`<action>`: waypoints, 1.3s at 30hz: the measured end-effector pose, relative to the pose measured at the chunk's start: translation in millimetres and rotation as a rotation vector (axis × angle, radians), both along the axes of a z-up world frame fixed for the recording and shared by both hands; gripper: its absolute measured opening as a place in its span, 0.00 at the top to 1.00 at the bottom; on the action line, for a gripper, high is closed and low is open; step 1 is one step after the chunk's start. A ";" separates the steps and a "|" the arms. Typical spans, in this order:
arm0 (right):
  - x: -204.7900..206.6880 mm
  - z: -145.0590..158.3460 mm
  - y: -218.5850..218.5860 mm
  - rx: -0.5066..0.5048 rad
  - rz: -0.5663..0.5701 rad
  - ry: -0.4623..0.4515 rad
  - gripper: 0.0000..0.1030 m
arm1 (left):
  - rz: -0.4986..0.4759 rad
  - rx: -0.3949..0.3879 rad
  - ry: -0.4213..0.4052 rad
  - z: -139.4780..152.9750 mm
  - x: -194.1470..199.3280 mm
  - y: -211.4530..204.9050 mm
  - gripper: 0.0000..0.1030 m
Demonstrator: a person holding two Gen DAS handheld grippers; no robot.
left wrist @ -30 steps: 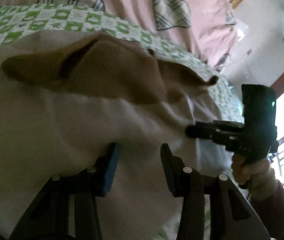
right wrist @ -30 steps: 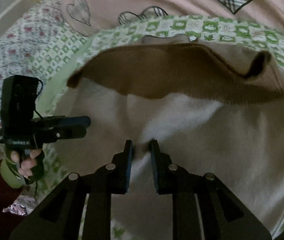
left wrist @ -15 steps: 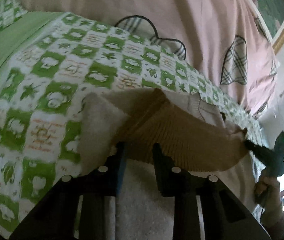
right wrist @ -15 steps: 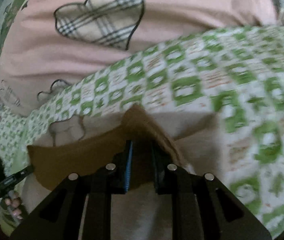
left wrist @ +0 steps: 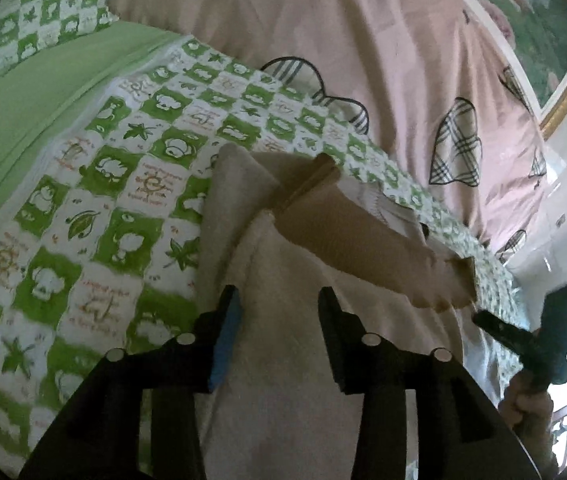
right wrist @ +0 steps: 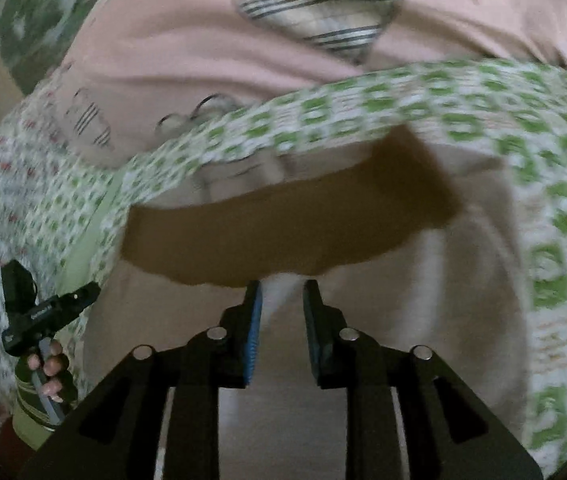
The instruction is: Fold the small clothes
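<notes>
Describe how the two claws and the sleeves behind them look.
Both claws, left claw and right claw, are black, angular frames with silver rivets and blue pads. The left sleeve has a light green striped cuff. No sleeve shows at the right hand.

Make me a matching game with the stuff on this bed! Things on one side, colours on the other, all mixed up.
Things:
1. garment body
2. garment's ribbed band
3. checked sheet
4. quilt with plaid hearts

Colours:
A. pink
B. green and white
C. cream
D. brown

Pairs: 1-C, 2-D, 3-B, 4-A
</notes>
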State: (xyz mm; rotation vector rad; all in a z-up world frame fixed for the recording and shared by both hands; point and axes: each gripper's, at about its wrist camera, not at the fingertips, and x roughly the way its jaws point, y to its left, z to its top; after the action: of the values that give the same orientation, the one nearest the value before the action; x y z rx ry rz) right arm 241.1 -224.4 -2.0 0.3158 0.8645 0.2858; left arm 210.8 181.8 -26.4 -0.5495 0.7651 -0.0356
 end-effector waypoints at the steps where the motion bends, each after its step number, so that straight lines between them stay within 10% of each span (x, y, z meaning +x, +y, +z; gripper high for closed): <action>1: 6.4 0.0 11.5 -0.023 0.019 -0.001 0.56 | 0.002 0.020 0.002 1.2 -1.8 -2.7 0.55; 10: 55.3 -37.2 76.5 -0.189 0.098 0.118 0.52 | -0.014 0.183 0.062 -8.1 31.7 -5.7 0.33; 11: 56.6 -40.0 79.6 -0.203 0.100 0.110 0.64 | -0.024 0.207 0.089 -14.2 38.5 -7.3 0.34; 13: 58.7 -37.7 79.5 -0.189 0.092 0.092 0.96 | -0.053 0.232 0.114 -24.4 47.6 -10.1 0.68; 16: 65.6 -24.3 71.9 -0.108 0.054 0.049 0.96 | -0.020 0.245 0.095 -23.9 50.5 -5.9 0.80; 26: 46.6 -19.7 29.8 0.054 -0.040 0.045 0.92 | 0.092 0.188 0.081 -0.4 30.7 -4.7 0.73; 32: 0.8 -17.7 -1.5 0.127 -0.025 0.030 0.92 | -0.132 -0.012 -0.002 6.6 11.9 -53.0 0.73; 36: -16.8 -33.4 -25.7 -0.048 -0.091 0.079 0.96 | -0.139 0.112 0.080 -13.7 15.9 -62.2 0.74; 39: -28.2 -34.3 -72.0 0.001 -0.193 0.072 1.00 | -0.090 0.116 0.111 -26.7 12.6 -29.8 0.87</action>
State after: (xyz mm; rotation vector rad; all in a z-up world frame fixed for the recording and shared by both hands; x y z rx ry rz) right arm 213.0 -296.4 -36.2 0.4095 0.8979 0.0954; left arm 223.4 151.9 -53.1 -0.4089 0.8943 -0.0444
